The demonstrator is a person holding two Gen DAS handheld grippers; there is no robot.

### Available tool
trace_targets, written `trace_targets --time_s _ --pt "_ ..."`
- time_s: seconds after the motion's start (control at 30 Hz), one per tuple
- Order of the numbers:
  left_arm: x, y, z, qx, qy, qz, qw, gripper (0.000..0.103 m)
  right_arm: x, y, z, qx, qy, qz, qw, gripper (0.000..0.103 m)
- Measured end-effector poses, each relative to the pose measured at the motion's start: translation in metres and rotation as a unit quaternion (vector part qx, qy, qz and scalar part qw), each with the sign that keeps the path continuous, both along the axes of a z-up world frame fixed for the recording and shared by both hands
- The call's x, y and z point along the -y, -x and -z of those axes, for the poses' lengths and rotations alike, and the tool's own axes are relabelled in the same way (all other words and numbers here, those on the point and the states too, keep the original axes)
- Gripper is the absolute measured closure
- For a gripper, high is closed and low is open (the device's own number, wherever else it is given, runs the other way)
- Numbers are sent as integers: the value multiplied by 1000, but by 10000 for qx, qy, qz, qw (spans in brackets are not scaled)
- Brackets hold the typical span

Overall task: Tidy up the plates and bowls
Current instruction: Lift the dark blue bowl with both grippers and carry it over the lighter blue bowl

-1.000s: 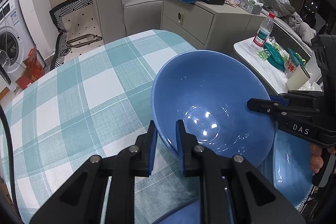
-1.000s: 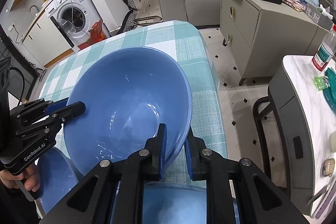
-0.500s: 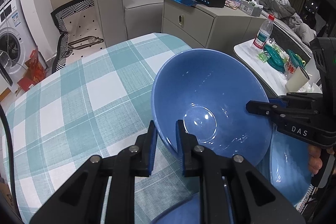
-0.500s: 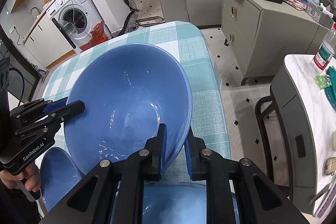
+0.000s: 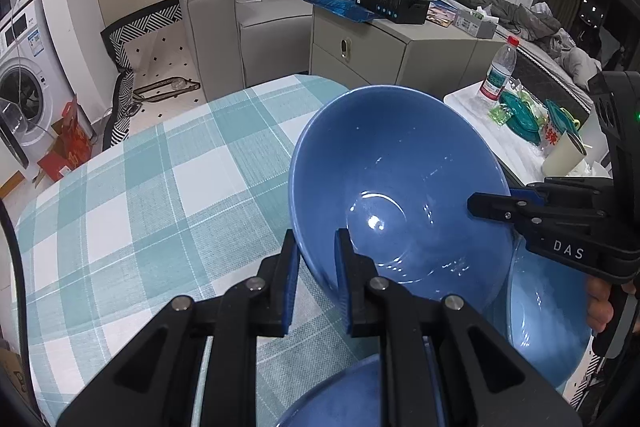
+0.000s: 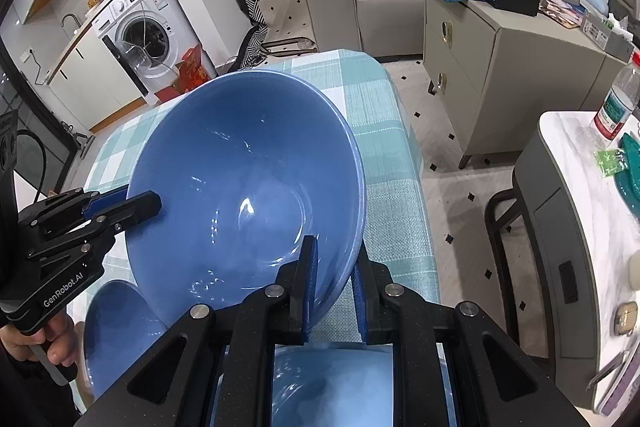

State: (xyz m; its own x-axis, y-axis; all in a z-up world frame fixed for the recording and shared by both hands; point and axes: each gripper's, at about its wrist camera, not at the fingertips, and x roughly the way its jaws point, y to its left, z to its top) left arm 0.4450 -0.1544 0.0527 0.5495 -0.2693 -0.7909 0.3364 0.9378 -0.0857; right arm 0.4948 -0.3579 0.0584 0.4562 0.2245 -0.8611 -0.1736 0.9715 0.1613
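A large blue bowl (image 5: 400,187) hangs tilted above the checked table (image 5: 140,187), held from two sides. My left gripper (image 5: 316,239) is shut on its near rim, one finger inside and one outside. My right gripper (image 6: 335,247) is shut on the opposite rim of the large blue bowl (image 6: 240,187). Each view shows the other tool: the right gripper (image 5: 496,201) at the right edge, and the left gripper (image 6: 136,201) at the left with a hand below it. A second blue bowl (image 5: 548,327) sits under the lifted one, and a third blue dish (image 5: 348,395) lies beneath my fingers.
The teal plaid cloth (image 6: 392,167) ends at a rounded far edge with floor beyond. A grey cabinet (image 6: 500,67) and a sofa (image 5: 260,15) stand behind. A white side table (image 6: 580,187) with a water bottle (image 5: 498,71) is at the right. A washing machine (image 6: 148,43) is at the far left.
Both grippers keep their hold on the large bowl. It has risen and tipped only slightly, showing a little more of the bowl beneath it.
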Motion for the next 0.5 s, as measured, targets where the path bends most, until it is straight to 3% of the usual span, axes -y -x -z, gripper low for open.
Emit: trace_targets --time_s 0.5 --pt "-9 15 -25 283 70 -33 9996 88 -9 17 -29 268 50 -65 9996 87"
